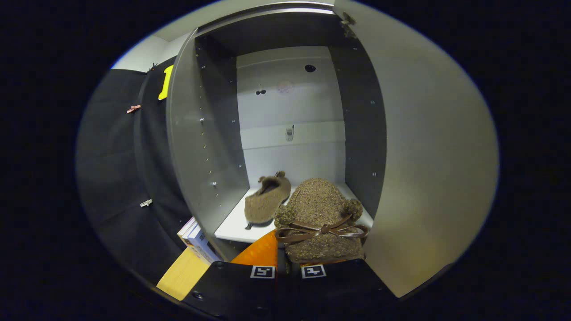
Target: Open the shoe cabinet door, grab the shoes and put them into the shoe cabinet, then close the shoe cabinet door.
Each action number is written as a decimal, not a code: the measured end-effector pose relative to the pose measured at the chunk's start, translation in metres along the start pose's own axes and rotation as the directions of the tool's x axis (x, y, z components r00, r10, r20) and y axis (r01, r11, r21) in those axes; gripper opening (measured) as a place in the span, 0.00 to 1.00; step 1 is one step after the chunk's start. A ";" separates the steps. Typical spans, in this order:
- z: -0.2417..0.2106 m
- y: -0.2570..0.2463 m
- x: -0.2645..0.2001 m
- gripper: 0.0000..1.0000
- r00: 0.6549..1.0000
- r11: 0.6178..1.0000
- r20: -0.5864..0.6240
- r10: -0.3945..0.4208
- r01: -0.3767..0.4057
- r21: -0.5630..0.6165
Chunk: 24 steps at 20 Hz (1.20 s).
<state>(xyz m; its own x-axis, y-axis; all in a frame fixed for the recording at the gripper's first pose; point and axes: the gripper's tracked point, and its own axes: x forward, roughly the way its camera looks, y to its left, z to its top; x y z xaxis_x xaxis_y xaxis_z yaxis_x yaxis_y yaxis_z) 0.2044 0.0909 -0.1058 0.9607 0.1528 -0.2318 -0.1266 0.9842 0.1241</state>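
My gripper (290, 264) is shut on a brown fuzzy shoe (319, 209) with a brown leather bow (321, 231); the shoe's toe points into the shoe cabinet. The orange left finger (258, 253) shows beside the shoe, while the right finger is mostly hidden under it. The held shoe hangs at the front edge of the white bottom shelf (232, 229). A second matching shoe (266, 201) lies on that shelf, deeper in and to the left of the held one. The grey cabinet door (437, 156) stands wide open to the right.
The cabinet's left side wall (200, 147) and dark right inner wall (361, 133) bound the opening. Room remains on the shelf to the right of the resting shoe. Some books (196, 238) and a pale wooden board (183, 272) lie outside the cabinet, low on the left.
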 end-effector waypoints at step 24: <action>-0.039 -0.056 0.253 0.13 0.929 0.977 -0.303 -0.211 0.190 -0.098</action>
<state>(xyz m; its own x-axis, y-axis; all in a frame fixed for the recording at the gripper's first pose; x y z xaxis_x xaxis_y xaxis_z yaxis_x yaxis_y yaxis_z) 0.4452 0.0780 -0.2093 0.8448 -0.0385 -0.5338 0.0347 0.9993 -0.0171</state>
